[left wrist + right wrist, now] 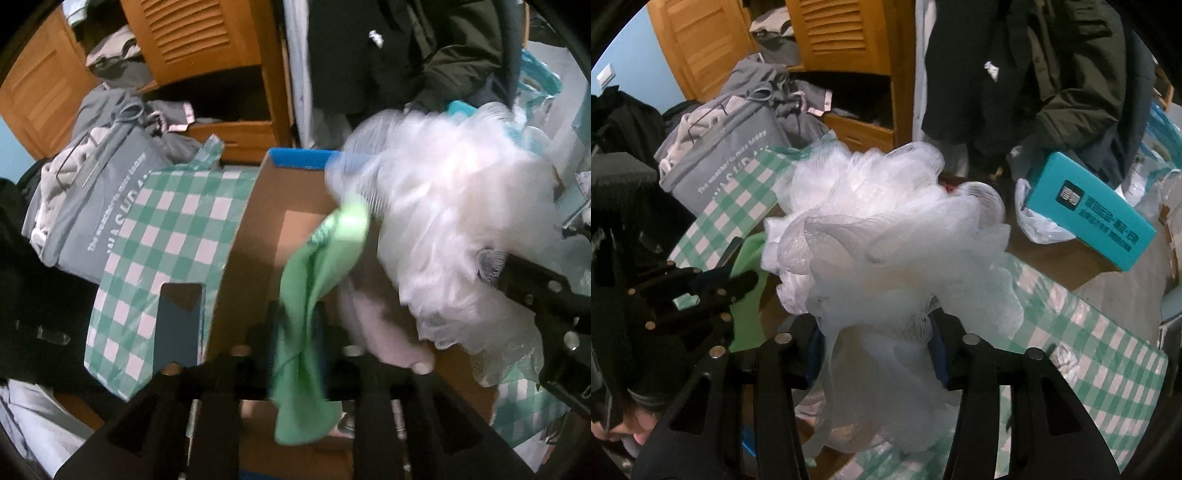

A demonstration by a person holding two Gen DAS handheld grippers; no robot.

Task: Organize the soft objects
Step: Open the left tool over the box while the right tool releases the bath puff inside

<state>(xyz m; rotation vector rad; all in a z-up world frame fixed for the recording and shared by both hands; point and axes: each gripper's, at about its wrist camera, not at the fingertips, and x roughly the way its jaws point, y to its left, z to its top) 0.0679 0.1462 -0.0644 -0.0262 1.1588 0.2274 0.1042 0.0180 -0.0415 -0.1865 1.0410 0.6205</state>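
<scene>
Above the open cardboard box [295, 206], a green cloth [314, 295] is being pinched by the left claw [297, 332], its limp ends hanging down toward the box. A white mesh pouf [886, 236] is being gripped near its bunched lower part by the right claw [879, 354]. Both are judged very light and yielding; the pouf is best taken at its gathered core, since loose netting could be snagged.
</scene>
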